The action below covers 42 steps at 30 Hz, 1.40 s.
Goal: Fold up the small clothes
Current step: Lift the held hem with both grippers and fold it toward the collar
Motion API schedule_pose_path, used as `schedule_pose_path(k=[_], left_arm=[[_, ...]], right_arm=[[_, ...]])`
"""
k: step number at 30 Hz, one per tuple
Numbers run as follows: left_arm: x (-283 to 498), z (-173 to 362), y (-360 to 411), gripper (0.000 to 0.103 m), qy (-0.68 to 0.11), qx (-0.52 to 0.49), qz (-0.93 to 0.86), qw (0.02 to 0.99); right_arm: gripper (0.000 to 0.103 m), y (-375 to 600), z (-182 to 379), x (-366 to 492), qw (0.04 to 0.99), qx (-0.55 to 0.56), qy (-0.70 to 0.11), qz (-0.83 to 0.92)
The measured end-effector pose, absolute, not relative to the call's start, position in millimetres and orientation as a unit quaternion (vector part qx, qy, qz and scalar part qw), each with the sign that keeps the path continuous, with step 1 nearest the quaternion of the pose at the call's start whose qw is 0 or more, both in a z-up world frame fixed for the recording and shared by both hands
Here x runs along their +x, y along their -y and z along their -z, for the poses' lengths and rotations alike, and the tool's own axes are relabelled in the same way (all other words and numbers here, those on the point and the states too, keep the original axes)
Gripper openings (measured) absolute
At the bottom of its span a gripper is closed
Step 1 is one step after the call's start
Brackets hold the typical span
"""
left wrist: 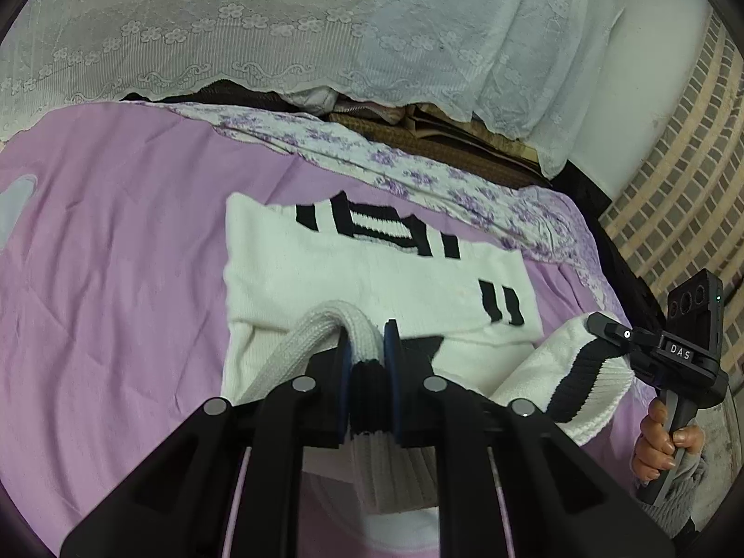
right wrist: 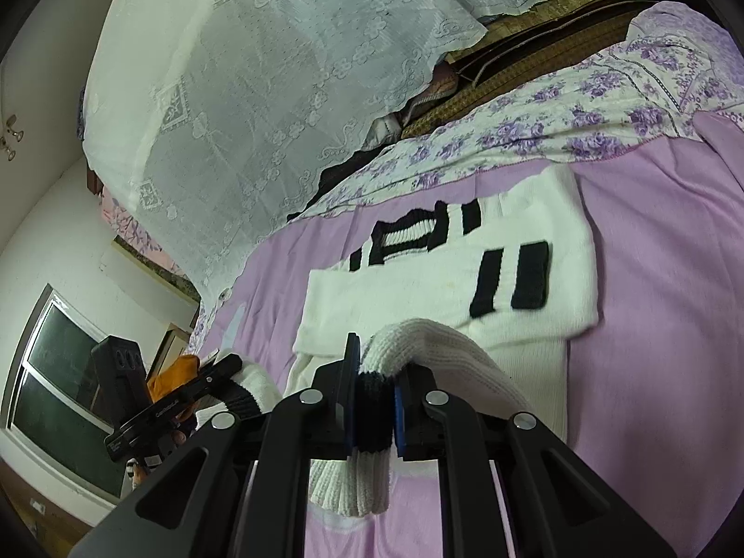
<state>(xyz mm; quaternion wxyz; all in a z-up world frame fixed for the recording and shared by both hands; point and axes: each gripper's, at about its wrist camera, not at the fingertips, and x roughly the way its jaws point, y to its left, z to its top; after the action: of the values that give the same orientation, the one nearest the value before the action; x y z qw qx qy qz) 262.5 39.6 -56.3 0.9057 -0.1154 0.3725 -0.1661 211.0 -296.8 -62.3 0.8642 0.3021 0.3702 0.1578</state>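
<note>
A small white knit sweater [left wrist: 353,274] with black stripes lies on a pink bedsheet [left wrist: 116,242], its sleeves folded across the body. My left gripper [left wrist: 367,348] is shut on the sweater's ribbed hem, lifted off the sheet. My right gripper [right wrist: 379,367] is shut on another part of the same hem [right wrist: 372,400], with its black band pinched between the pads. The sweater body [right wrist: 465,269] lies ahead of both grippers. The right gripper also shows in the left wrist view [left wrist: 604,325], shut on the hem at right; the left one shows in the right wrist view [right wrist: 223,367].
A floral purple-and-white cloth [left wrist: 418,162] lies along the far edge of the bed. White lace fabric [left wrist: 279,23] hangs behind it over dark bundles [left wrist: 441,139]. A brick-patterned wall [left wrist: 688,186] is at right. A dark window [right wrist: 60,400] is at left in the right wrist view.
</note>
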Motion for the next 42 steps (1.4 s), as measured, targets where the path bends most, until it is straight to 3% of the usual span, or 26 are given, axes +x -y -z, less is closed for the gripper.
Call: schedule_pose_path(k=[24,39,41,42], left_arm=[[384,71,-47,0.012,-0.380,-0.147,0.125,0.905],[431,135,-50,0.014,-0.440,-0.164,0.098,0.877],[431,132,-51,0.015,-0.438,-0.168,0.096,0.878],[430,130,-51,0.016,-0.438,-0.174,0.098,0.877]], right_arm=[[0.012,319,94,322,0.851,0.341,-0.383,-0.117],[0.013,333,147,353,0.830,0.369,-0.409,-0.085],[0.019,332,146,353,0.831,0.371,-0.405,-0.094],[0.028,334,145,352,0.828,0.377,-0.402,-0.100]])
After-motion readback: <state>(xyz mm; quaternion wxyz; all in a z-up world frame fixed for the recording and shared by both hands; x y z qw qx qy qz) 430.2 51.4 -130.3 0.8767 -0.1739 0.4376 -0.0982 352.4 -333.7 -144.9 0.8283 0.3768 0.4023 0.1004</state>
